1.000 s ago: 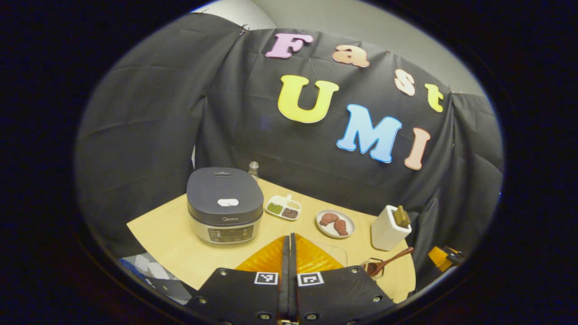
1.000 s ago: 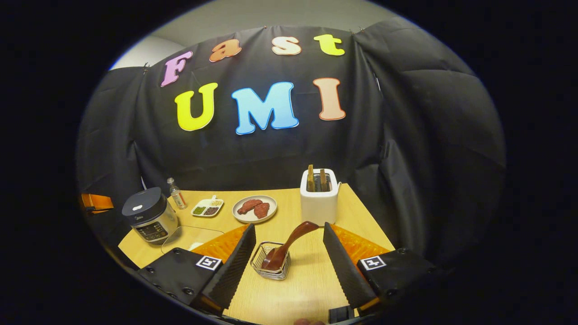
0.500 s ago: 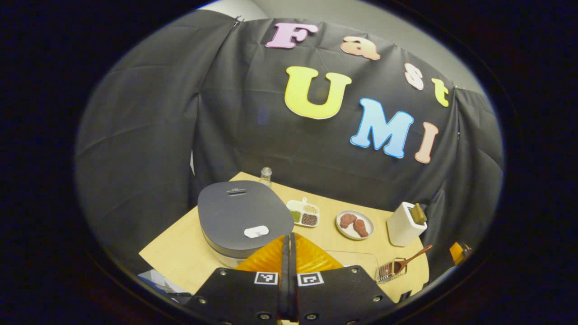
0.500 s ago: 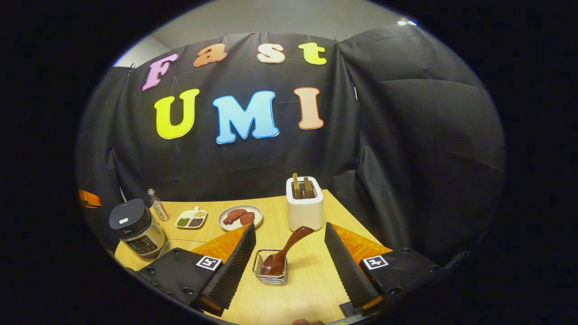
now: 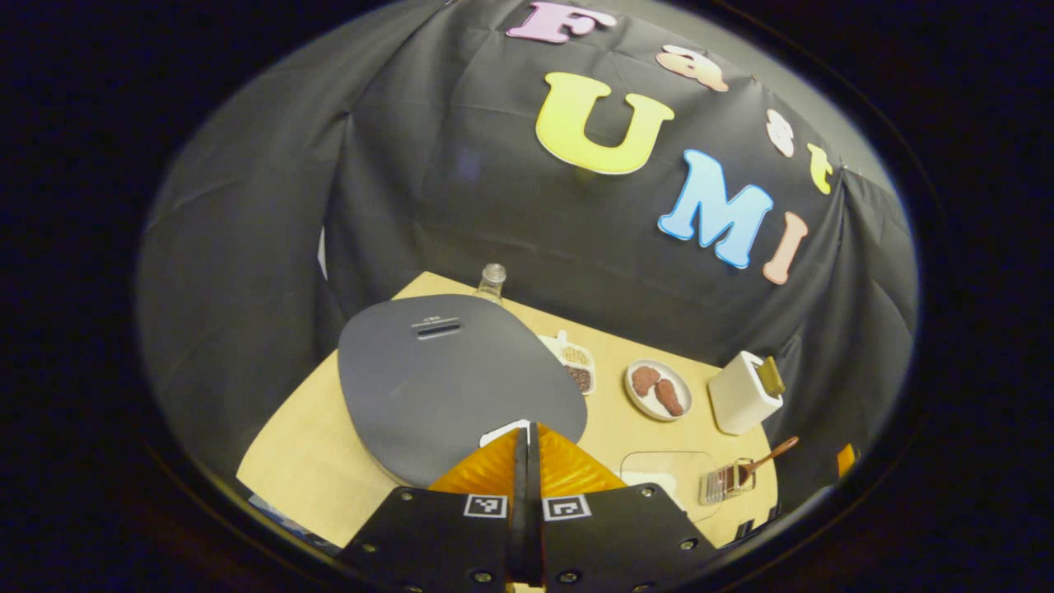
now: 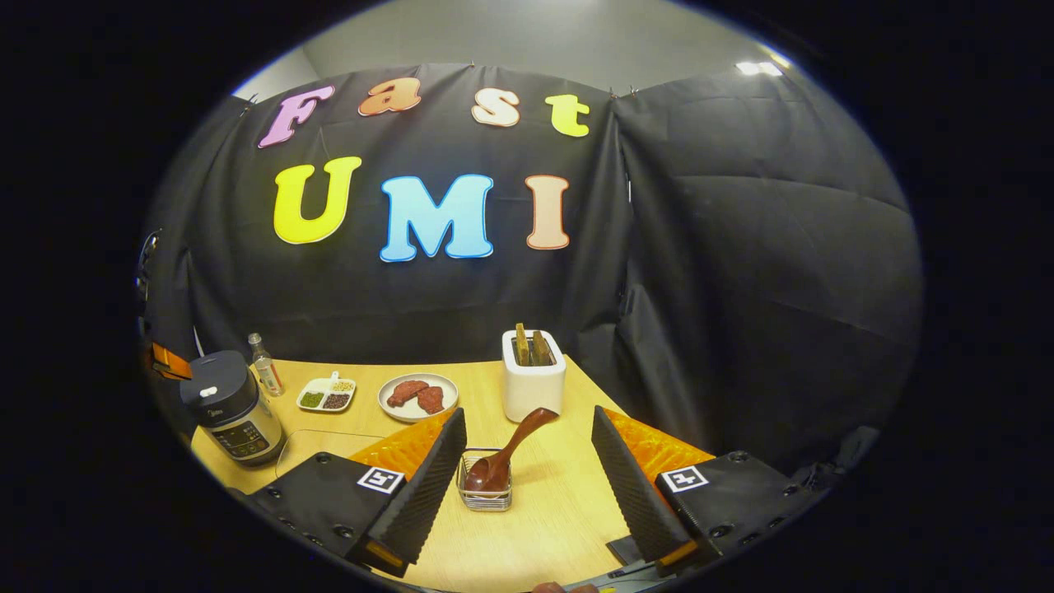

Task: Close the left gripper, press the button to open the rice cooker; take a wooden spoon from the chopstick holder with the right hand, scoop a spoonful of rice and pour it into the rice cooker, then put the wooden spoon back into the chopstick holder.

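Sitting near the tabletop's left edge, the rice cooker [image 5: 449, 371] has its dark grey lid down, and in the left gripper view that lid looms large just ahead of the left gripper [image 5: 527, 441]. Those two fingers are pressed together with nothing between them, tips poised right at the white button [image 5: 504, 430] on the lid's front; whether they actually touch it, I cannot tell.

Over to the right gripper view: the right gripper [image 6: 527, 461] is spread wide, fingers well apart, hanging over the front part of the tabletop [image 6: 552, 527]. Between them, farther off, stands a small wire basket [image 6: 486, 494] with the wooden spoon [image 6: 504, 457] in it, bowl down, handle leaning up and to the right. Neither finger touches spoon or basket.

Just behind the spoon is a white holder [image 6: 533, 383] with two wooden pieces poking out of its top, close to the tabletop's back right corner. To its left sits a plate [image 6: 417, 397] carrying two reddish-brown pieces of food, then a small divided dish [image 6: 327, 394] with green, dark and pale portions. A little clear bottle [image 6: 265, 375] stands at the back edge beside the cooker, and a clear glass lid [image 6: 317, 441] lies flat in front of the cooker.
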Tool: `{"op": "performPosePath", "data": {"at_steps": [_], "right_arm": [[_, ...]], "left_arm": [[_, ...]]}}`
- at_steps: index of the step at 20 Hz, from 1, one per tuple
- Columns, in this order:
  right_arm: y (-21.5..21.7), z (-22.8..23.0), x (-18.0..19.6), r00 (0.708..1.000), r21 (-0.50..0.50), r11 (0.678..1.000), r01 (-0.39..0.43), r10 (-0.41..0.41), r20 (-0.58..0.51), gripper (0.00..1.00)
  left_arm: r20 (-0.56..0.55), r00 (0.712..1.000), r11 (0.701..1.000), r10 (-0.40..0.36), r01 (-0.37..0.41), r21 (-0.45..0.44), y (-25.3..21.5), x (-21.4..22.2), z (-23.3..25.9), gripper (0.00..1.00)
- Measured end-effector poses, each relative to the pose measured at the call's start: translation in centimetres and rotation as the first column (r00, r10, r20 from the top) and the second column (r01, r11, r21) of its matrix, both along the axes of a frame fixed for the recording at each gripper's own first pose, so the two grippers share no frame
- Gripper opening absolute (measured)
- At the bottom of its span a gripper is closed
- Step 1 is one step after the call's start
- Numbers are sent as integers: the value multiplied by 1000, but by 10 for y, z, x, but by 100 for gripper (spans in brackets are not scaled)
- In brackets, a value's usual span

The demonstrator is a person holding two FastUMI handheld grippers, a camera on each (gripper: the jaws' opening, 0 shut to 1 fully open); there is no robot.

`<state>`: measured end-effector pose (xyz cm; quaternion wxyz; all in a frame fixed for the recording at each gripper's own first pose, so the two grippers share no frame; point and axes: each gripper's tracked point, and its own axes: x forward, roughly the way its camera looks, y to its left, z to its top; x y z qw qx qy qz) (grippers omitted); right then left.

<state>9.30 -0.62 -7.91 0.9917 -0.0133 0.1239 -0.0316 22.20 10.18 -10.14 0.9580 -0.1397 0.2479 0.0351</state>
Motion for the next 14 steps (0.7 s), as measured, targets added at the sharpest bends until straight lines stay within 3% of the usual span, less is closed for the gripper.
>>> {"op": "performPosePath", "data": {"at_steps": [4, 5, 6, 8, 9, 11, 12, 13, 14], "right_arm": [[11, -6, -12, 999, -4, 1000, 27, -27, -23, 98], [13, -10, -15, 999, -9, 999, 34, -35, -35, 93], [14, -11, -19, 998, -16, 999, 42, -43, -41, 98], [17, -10, -24, 998, -21, 998, 57, -58, -39, 97], [19, -10, -25, 997, -20, 998, 63, -64, -38, 93], [22, -10, -27, 996, -21, 997, 75, -76, -41, 98], [21, -12, -29, 996, -29, 996, 83, -84, -42, 93], [20, -11, -30, 995, -49, 994, 94, -96, -33, 97], [20, -8, -30, 995, -71, 992, 101, -103, -21, 93]], "left_arm": [[-52, 997, 998, -60, 61, 28, 3, 17, -21, 1], [-63, 996, 997, -68, 70, 28, 3, 19, -25, 1], [-79, 994, 996, -75, 78, 38, 5, 21, -30, 1], [-106, 990, 994, -88, 95, 59, 10, 21, -39, 1], [-110, 989, 993, -96, 103, 63, 10, 21, -39, 1], [-87, 990, 991, -114, 119, 62, 10, 22, -39, 1], [-82, 989, 990, -124, 129, 60, 9, 21, -41, 1], [-86, 988, 989, -131, 135, 54, 9, 14, -44, 1], [-65, 989, 989, -135, 139, 51, 9, 14, -43, 2]]}}
